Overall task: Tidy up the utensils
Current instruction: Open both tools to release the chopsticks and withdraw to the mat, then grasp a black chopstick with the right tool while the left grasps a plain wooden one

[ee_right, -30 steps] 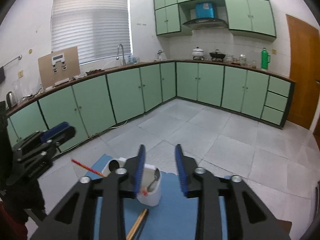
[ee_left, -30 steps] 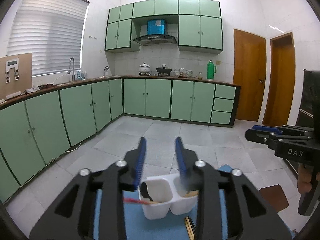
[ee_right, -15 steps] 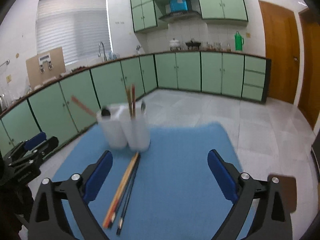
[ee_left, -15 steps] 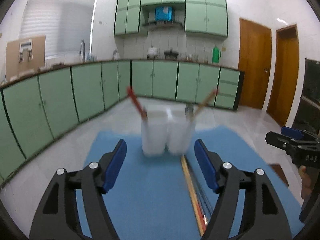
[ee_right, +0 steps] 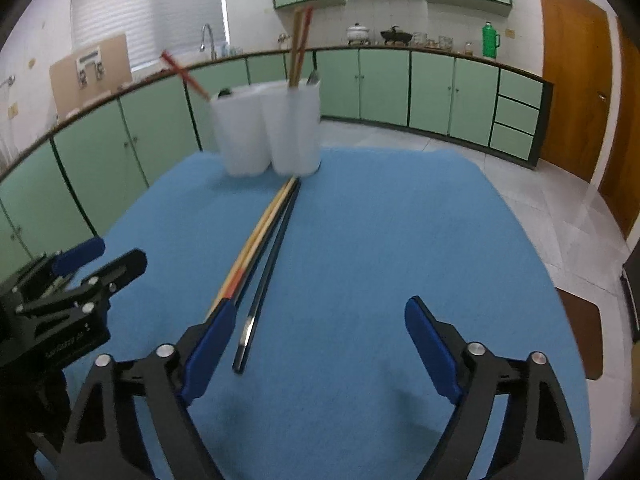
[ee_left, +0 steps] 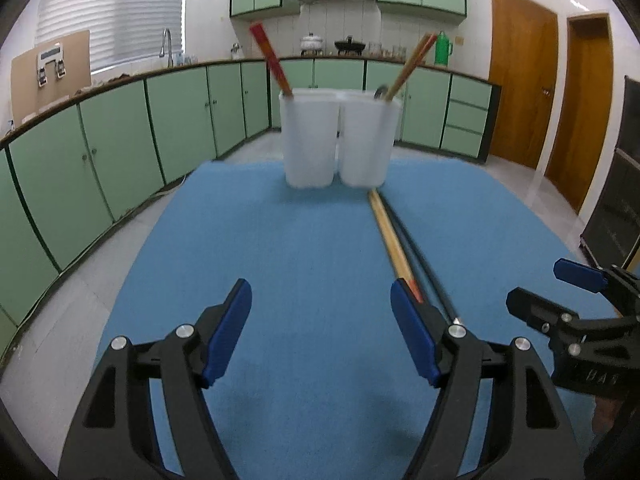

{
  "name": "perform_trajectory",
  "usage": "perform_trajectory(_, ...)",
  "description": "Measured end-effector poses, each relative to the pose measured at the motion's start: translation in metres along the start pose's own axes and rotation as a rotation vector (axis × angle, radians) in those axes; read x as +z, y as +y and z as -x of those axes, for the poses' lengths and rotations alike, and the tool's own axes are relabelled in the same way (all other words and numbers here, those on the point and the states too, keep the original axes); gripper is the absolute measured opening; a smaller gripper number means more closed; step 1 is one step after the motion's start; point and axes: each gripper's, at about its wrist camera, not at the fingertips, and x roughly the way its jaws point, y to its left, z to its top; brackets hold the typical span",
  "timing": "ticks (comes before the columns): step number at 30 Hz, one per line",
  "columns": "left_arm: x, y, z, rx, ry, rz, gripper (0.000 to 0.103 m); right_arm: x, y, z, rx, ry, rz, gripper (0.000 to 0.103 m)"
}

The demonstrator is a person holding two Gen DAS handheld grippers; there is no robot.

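Observation:
A white two-compartment utensil holder (ee_left: 338, 138) (ee_right: 268, 130) stands at the far end of a blue mat (ee_left: 304, 264) (ee_right: 380, 240). A red chopstick (ee_left: 270, 58) (ee_right: 184, 74) leans in its left cup; wooden chopsticks (ee_left: 410, 65) (ee_right: 299, 50) and a spoon (ee_right: 313, 77) stand in its right cup. Wooden chopsticks (ee_left: 390, 236) (ee_right: 258, 232) and black chopsticks (ee_left: 420, 258) (ee_right: 268, 268) lie on the mat in front of the holder. My left gripper (ee_left: 320, 328) (ee_right: 92, 264) is open and empty over the near mat. My right gripper (ee_right: 318, 344) (ee_left: 560, 284) is open and empty, its left finger beside the chopstick ends.
The mat lies on a table in a kitchen with green cabinets (ee_left: 120, 136) along the left and back walls. Wooden doors (ee_left: 520, 84) stand at the right. A tiled floor (ee_right: 540, 184) surrounds the table.
Both grippers have opened wide and dropped down and back toward the near end of the mat. The holder now looks farther off and the loose chopsticks lie between the views.

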Motion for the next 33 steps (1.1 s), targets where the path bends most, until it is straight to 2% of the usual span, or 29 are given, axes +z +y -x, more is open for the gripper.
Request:
perform_trajectory(7,-0.007,0.002,-0.004,0.028,0.053,0.026,0.07,-0.01,0.018,-0.012,0.04,0.074,0.05,0.062)
perform_trajectory(13,-0.009,-0.002,-0.004,0.006,0.07,0.012,0.07,-0.014,0.029,-0.023,0.056,0.139,0.084,0.043)
perform_trajectory(16,-0.01,-0.006,-0.004,-0.013,0.08,0.0,0.07,-0.016,0.034,-0.025,0.058,0.154,0.101,0.027)
perform_trajectory(18,-0.01,-0.008,-0.006,-0.025,0.088,-0.01,0.07,-0.016,0.034,-0.025,0.06,0.155,0.104,0.01)
perform_trajectory(25,-0.013,-0.019,-0.008,-0.053,0.107,-0.015,0.07,-0.015,0.016,-0.021,0.058,0.153,0.061,0.007)
perform_trajectory(33,-0.016,-0.039,-0.012,-0.088,0.146,-0.017,0.07,-0.014,-0.018,-0.02,0.003,0.143,0.016,0.007)
